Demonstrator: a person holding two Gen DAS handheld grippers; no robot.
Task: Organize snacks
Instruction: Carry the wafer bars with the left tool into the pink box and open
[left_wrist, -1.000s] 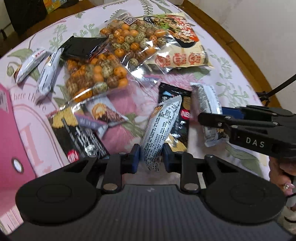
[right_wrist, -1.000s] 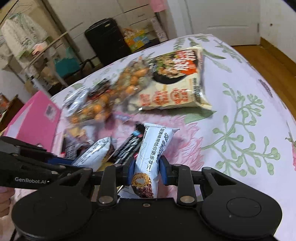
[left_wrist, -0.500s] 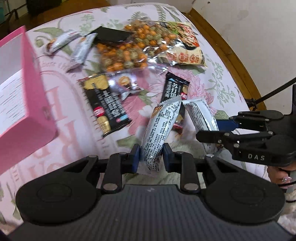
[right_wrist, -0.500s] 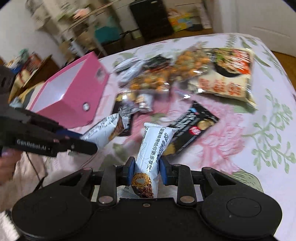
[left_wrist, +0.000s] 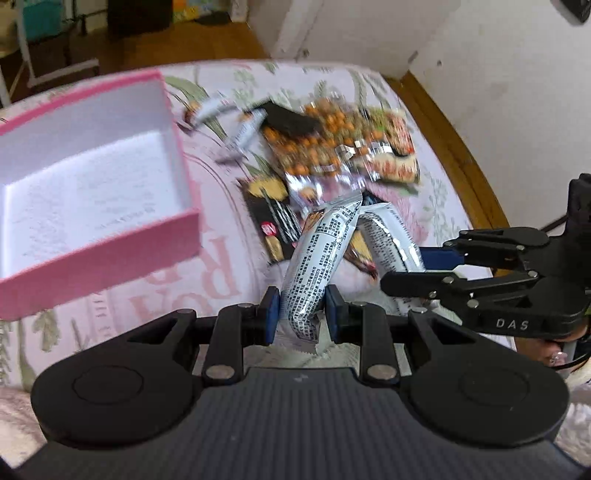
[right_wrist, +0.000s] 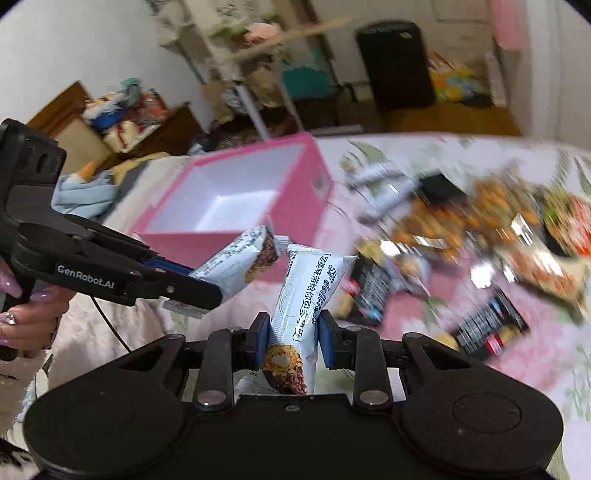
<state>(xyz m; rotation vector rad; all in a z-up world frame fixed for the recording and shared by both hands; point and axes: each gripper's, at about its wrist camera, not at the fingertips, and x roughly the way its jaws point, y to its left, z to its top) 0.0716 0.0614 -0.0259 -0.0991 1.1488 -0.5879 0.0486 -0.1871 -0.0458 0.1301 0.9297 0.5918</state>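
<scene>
The left gripper (left_wrist: 300, 309) is clamped on a white snack bar (left_wrist: 320, 258) whose printed back faces the camera; the blue pads (left_wrist: 269, 314) press its lower end from both sides, and the wrapper rises toward 1 o'clock, clear of the cloth. The right gripper (right_wrist: 289, 338) is likewise clamped on a second white snack bar (right_wrist: 309, 295), gripped near the end that bears a chocolate picture, with its free end pointing toward 12 o'clock. In the left wrist view the right gripper enters from 3 o'clock, its bar lying just beside the left one so that the two tops meet or overlap. In the right wrist view the left gripper enters from 9 o'clock, held by a hand (right_wrist: 27, 314) with painted nails wrapped round the handle. Both tools are pitched downward over a bed covered by a floral pink-and-white bedspread (left_wrist: 229, 258). An open pink box (left_wrist: 107, 254) with a white lining stands at 10 o'clock in the left view and at 11 o'clock in the right view; nothing is visible inside it. The remaining snacks lie loose on the bedspread at 12 to 1 o'clock of the left gripper, blurred: clear bags of orange and speckled coated nuts (left_wrist: 325, 140), a black packet (left_wrist: 275, 225), small white bars (left_wrist: 247, 129) and a large printed pouch (left_wrist: 397, 155) at the far end.
</scene>
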